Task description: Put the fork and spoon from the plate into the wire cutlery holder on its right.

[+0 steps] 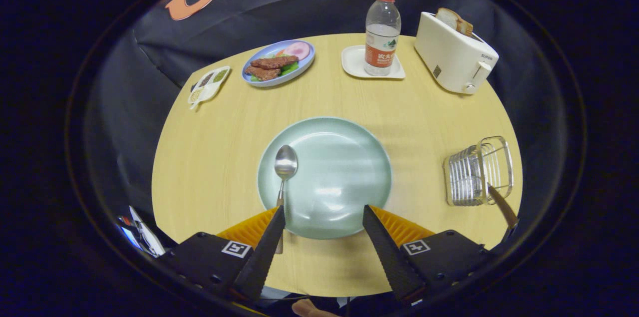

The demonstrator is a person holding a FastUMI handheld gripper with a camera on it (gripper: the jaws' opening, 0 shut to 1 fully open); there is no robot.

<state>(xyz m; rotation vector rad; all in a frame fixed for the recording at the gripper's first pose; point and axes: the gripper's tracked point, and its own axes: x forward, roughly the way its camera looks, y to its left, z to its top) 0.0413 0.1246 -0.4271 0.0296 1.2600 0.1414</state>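
While tool [323,209] hangs over near rim of plate [344,157], fingers spread wide, gripping nothing. Spoon [285,169] lies on plate's left part, bowl on plate, handle running past near rim beside left finger. Wire cutlery holder [478,171] stands right of plate on desk [224,122], brown-handled utensil [501,205] leaning in it.

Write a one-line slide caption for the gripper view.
Open gripper above green plate holding spoon; a wooden-handled utensil already in wire cutlery holder.

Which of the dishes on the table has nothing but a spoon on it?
The big pale green plate just ahead of the open tool; the blue plate holds food, the white tray a bottle.
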